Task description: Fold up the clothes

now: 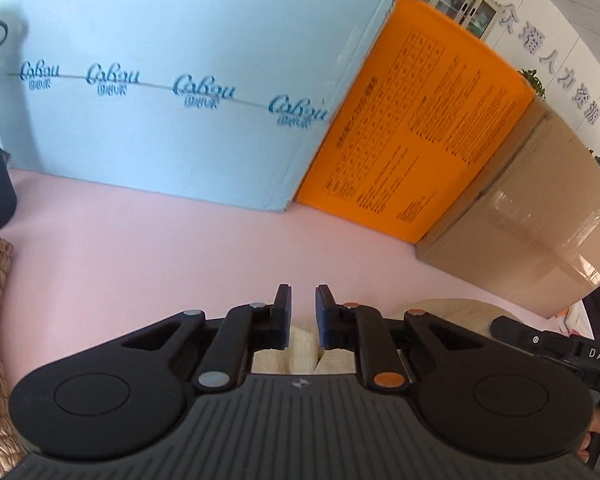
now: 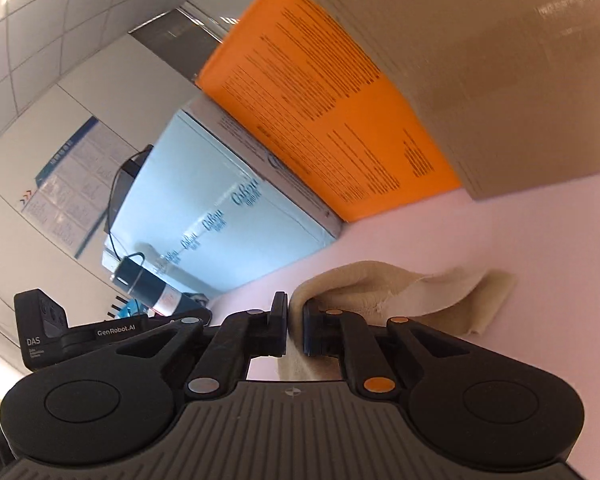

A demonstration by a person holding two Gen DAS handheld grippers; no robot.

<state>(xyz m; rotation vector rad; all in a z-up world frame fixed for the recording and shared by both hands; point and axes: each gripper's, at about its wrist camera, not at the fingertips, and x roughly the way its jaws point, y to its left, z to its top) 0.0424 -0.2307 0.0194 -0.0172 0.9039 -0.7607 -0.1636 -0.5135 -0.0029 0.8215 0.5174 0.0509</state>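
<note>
Cloth is lying on the pink table, its edge pinched in the right tongs; left tongs are gaping slightly, seemingly holding nothing.

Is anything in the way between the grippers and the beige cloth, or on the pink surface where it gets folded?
Nothing visible. The right gripper is shut on a fold of the beige cloth. The left gripper is slightly open, with cloth just below its fingers. The pink surface ahead is bare up to the boxes along its far edge.
</note>
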